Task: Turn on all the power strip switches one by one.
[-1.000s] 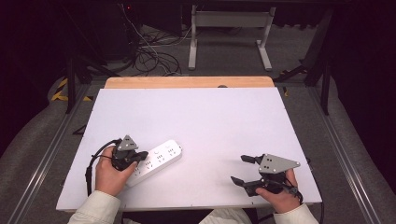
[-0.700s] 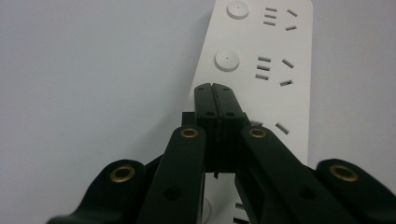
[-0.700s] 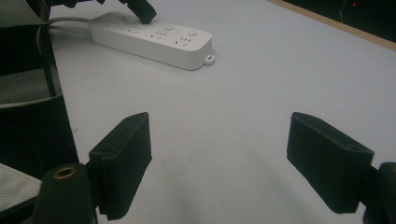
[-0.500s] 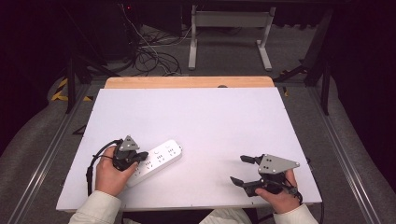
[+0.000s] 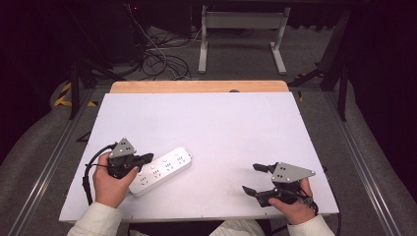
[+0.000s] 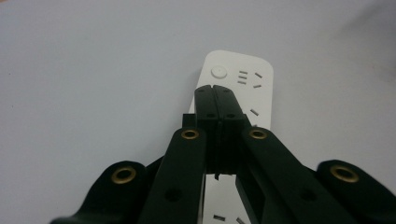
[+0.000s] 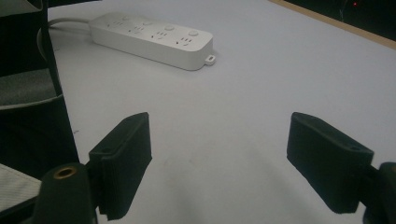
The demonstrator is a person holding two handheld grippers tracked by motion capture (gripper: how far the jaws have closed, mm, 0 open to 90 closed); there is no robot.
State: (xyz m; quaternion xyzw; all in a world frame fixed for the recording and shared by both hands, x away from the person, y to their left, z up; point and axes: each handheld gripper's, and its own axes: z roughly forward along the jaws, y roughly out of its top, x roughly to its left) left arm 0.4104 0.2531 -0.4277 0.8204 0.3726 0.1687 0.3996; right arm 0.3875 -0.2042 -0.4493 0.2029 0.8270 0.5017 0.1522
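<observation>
My left claw (image 5: 145,158) had its two black jaws pressed together, pad against pad, with nothing between them. In the left gripper view the closed tips (image 6: 215,95) sat over the top face of the white power strip (image 6: 238,93), just short of its round button; whether they touched the plastic I could not tell. My left hand (image 5: 110,184) wrapped the claw's body at the near left part of the bench (image 5: 206,123), with the grey three-cornered plate on top and the black cable looping out to the left of it.

The power strip (image 5: 160,170) lay flat on the white bench top, slanting from the near left toward the far right, its near end beside my left hand. From the right gripper view its rows of sockets and buttons faced up, a small tab stuck out at one end, and a pale cord left the other end.

My right claw (image 5: 254,178) was spread wide, its jaws well apart and holding nothing, only bare bench surface showing between the pads (image 7: 123,161). My right hand (image 5: 294,204) held it low at the near right corner of the bench, pointing left toward the strip and well apart from it.

Beyond the far wooden edge of the bench, cables lay tangled on the floor beside a pale metal frame.
</observation>
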